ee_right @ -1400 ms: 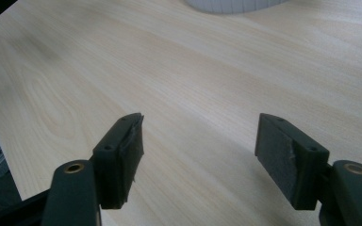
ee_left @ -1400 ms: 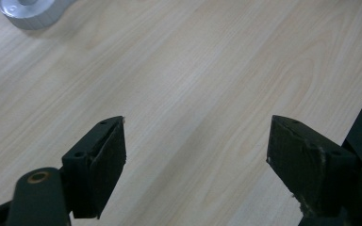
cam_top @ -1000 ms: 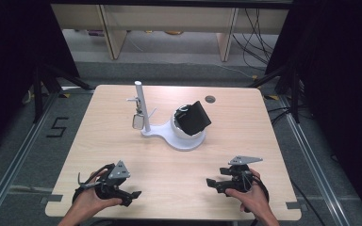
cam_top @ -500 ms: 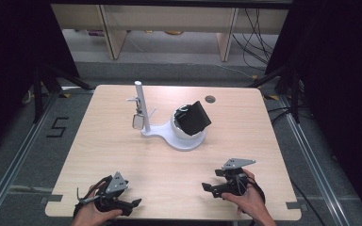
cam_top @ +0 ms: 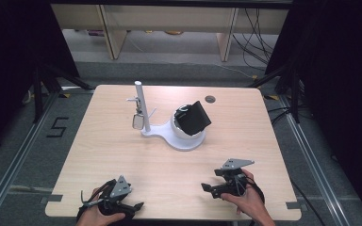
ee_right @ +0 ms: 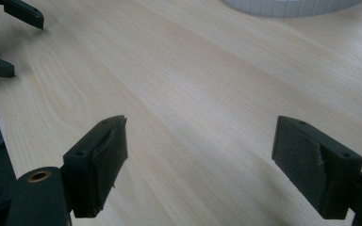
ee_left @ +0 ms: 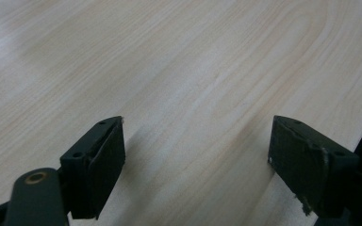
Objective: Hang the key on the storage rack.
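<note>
Pulling back toward the near edge of the surface [cam_top: 99,141], you hold the left gripper [cam_top: 133,207] and right gripper [cam_top: 208,188] empty, jaws apart, well clear of the white stand [cam_top: 169,136].

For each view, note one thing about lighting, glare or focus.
High view: the table is evenly lit while the surroundings are dark. Left gripper view: pale glare at top left on the wood, close black pads soft. Right gripper view: white base blurred.
</note>
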{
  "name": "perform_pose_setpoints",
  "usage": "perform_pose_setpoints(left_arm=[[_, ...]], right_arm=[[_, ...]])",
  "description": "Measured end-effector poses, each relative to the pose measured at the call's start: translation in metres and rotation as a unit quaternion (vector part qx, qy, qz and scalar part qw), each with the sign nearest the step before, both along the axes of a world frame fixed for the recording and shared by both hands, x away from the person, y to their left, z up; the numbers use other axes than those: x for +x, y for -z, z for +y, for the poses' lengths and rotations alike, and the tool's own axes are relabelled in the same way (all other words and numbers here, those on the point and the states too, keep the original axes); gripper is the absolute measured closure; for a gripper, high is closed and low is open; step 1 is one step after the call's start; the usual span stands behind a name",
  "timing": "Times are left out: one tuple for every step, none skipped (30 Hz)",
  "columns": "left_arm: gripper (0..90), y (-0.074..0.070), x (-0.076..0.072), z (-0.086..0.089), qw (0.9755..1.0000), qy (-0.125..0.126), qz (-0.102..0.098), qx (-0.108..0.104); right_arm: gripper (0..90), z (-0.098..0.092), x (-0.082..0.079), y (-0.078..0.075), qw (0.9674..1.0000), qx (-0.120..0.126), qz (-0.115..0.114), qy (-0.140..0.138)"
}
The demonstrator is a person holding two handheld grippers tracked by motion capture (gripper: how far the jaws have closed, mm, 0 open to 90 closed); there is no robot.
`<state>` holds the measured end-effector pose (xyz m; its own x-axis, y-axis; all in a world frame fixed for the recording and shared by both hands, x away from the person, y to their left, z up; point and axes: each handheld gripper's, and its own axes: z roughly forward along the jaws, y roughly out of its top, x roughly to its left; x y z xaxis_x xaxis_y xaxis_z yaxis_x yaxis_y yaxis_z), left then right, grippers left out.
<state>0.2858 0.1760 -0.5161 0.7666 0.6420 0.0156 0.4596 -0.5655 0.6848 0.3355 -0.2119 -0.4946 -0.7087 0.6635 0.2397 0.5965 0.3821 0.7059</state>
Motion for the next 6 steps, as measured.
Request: perform_pose_setpoints(left_arm=[[18.7, 0.0001, 0.0002, 0.0006, 1.0, 0.001, 0.003, -0.001], [18.7, -0.0006, 0.0016, 0.0018, 0.9999, 0.005, -0.003, 0.009], [18.8, -0.0007, 0.0023, 0.0026, 0.9999, 0.005, -0.007, 0.009], [18.8, -0.0006, 0.0015, 0.0023, 1.0, 0.004, -0.002, 0.003], [18.7, -0.0002, 0.0012, 0.0022, 1.0, -0.002, 0.003, -0.002], [18.7, -0.0004, 0.0024, 0.003, 1.0, 0.002, -0.002, 0.003]], right_arm=[[19.4, 0.0005, -0.0004, 0.0, 1.0, 0.001, 0.004, 0.001], [19.4, 0.0001, -0.0003, -0.0004, 1.0, -0.008, 0.0, 0.003], [19.4, 0.0003, -0.0002, -0.0004, 1.0, -0.008, 0.001, 0.003], [19.4, 0.0009, -0.0014, -0.0009, 0.9999, -0.007, 0.009, 0.009], [19.4, 0.0003, -0.0004, -0.0006, 0.9999, -0.009, 0.002, 0.005], [19.4, 0.0009, -0.0011, -0.0007, 0.9999, -0.007, 0.007, 0.009]])
